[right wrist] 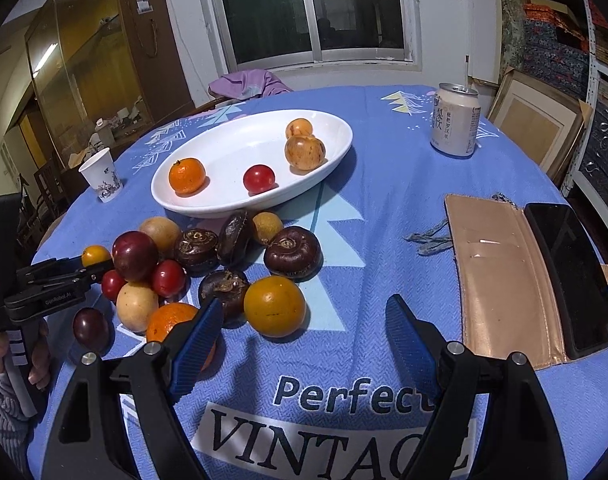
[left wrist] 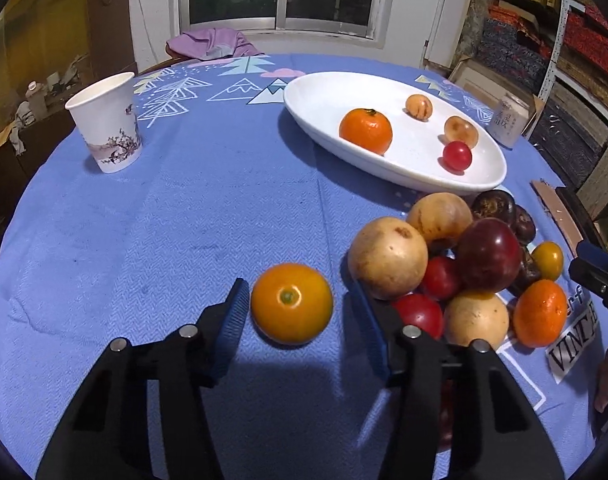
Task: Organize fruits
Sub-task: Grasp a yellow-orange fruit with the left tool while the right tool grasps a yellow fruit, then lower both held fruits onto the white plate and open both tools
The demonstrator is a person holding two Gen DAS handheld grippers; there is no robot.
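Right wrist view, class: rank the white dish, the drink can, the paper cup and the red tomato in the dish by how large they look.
1. White dish, clearly largest.
2. Drink can.
3. Paper cup, though it stands farther off, so its true size is unsure.
4. Red tomato, smallest.

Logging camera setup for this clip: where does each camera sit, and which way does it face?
Left wrist: on the left gripper, facing the window; its open fingers flank an orange fruit.
Right wrist: on the right gripper, facing the window; open fingers over bare tablecloth; a hand shows at left.
Shared: white dish, fruit pile, paper cup.
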